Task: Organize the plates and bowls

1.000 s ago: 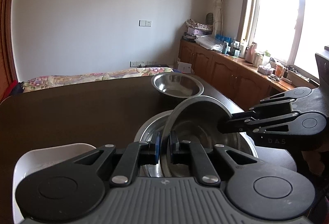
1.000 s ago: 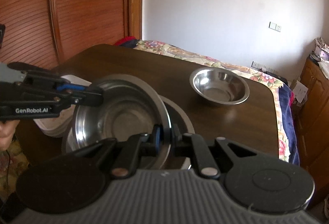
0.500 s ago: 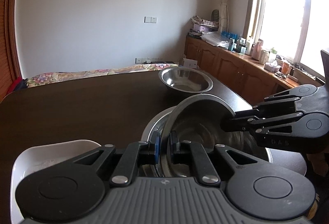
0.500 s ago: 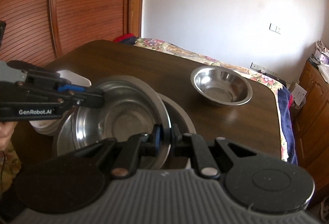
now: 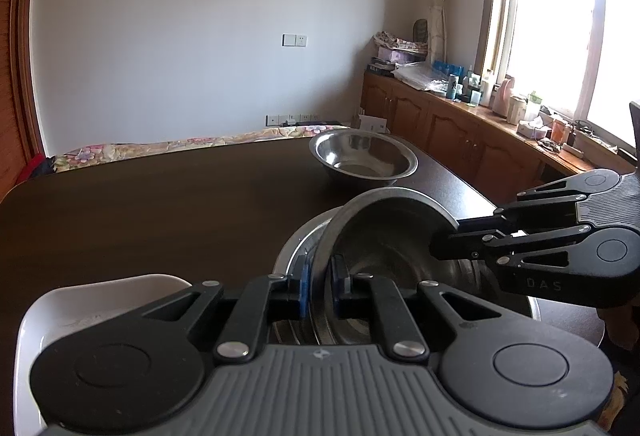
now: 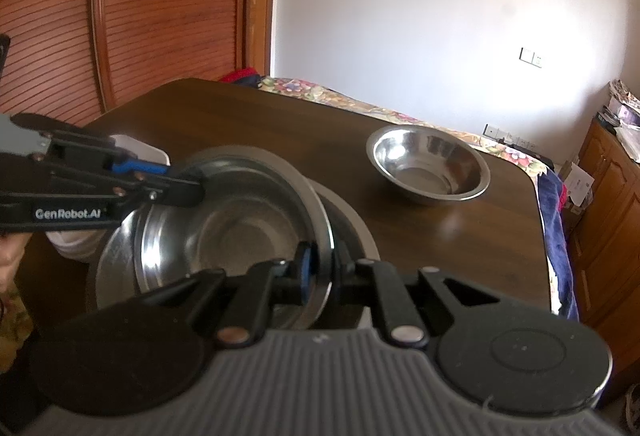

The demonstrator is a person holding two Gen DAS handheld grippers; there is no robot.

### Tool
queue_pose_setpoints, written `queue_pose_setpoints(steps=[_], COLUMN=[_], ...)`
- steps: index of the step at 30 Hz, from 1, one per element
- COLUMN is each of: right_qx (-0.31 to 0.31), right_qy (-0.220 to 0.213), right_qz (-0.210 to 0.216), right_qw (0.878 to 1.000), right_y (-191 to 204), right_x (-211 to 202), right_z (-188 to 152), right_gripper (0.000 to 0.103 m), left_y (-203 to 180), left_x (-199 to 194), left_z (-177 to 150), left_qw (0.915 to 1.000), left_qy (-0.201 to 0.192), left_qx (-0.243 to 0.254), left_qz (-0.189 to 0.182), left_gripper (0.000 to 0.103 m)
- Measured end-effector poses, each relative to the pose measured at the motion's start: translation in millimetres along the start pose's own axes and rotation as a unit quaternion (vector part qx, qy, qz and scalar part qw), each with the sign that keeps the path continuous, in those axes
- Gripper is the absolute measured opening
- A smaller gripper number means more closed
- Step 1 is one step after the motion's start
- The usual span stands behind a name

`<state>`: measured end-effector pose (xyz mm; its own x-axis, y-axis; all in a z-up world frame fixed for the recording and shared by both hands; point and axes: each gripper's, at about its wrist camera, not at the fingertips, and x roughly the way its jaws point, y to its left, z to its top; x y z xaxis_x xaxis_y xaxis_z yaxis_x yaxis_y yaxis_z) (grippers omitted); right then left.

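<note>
A steel bowl (image 5: 384, 232) (image 6: 224, 232) hangs tilted over a larger steel bowl (image 5: 296, 256) (image 6: 116, 256) on the dark wooden table (image 5: 160, 204). My left gripper (image 5: 318, 288) is shut on the tilted bowl's near rim; the right wrist view shows it coming in from the left (image 6: 192, 192). My right gripper (image 6: 322, 272) is shut on the opposite rim, and in the left wrist view it reaches in from the right (image 5: 440, 248). A second, smaller steel bowl (image 5: 362, 160) (image 6: 430, 168) stands alone farther back on the table.
A white dish (image 5: 100, 300) (image 6: 140, 152) sits just left of the stacked bowls. A bed with a floral cover (image 6: 360, 108) runs along the table's far edge. Wooden cabinets (image 5: 460, 132) under the window line the right side, and a wooden sliding door (image 6: 160, 16) stands at the left.
Both grippers keep their hold on the tilted bowl. The left wrist view has swung slightly; nothing else has visibly moved.
</note>
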<state>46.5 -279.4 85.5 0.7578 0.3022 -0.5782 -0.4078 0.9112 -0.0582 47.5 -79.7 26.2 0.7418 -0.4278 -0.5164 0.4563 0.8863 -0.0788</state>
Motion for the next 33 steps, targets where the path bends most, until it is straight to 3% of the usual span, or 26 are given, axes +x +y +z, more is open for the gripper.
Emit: queue_pose_setpoints(steps=[14, 17, 19, 21, 23, 27, 33], right_qx=[0.01, 0.013, 0.019, 0.023, 0.029, 0.037, 0.053], right_qy=[-0.034, -0.05, -0.061, -0.073, -0.085, -0.102, -0.117], right_qz=[-0.015, -0.015, -0.013, -0.012, -0.013, -0.024, -0.037], right_qw=[0.999, 0.999, 0.998, 0.997, 0.996, 0.994, 0.991], right_y=[4.2, 4.8, 5.2, 6.7, 8.1, 11.0, 10.7], right_x=[0.8, -3.0, -7.2, -12.1, -18.3, -28.8, -42.1], right_z=[-6.7, -7.4, -8.1, -9.0, -11.2, -15.2, -23.9], right_gripper=[0.015, 0.015, 0.015, 0.015, 0.018, 0.026, 0.05], left_y=[1.1, -1.0, -4.4, -7.7, -12.6, -20.4, -31.3], left_x=[-2.1, -6.6, -11.8, -18.8, -25.3, -40.6, -56.4], left_z=[-2.4, -1.0, -0.5, -1.0, -0.6, -2.0, -5.5], left_qw=[0.9999, 0.9997, 0.9993, 0.9986, 0.9978, 0.9959, 0.9927], left_qy=[-0.014, -0.022, -0.035, -0.049, -0.059, -0.083, -0.107], left_qx=[-0.003, 0.001, 0.01, 0.016, 0.026, 0.034, 0.05], left_qz=[0.005, 0.005, 0.011, 0.012, 0.016, 0.014, 0.022], left_gripper=[0.025, 0.038, 0.054, 0.061, 0.061, 0.078, 0.096])
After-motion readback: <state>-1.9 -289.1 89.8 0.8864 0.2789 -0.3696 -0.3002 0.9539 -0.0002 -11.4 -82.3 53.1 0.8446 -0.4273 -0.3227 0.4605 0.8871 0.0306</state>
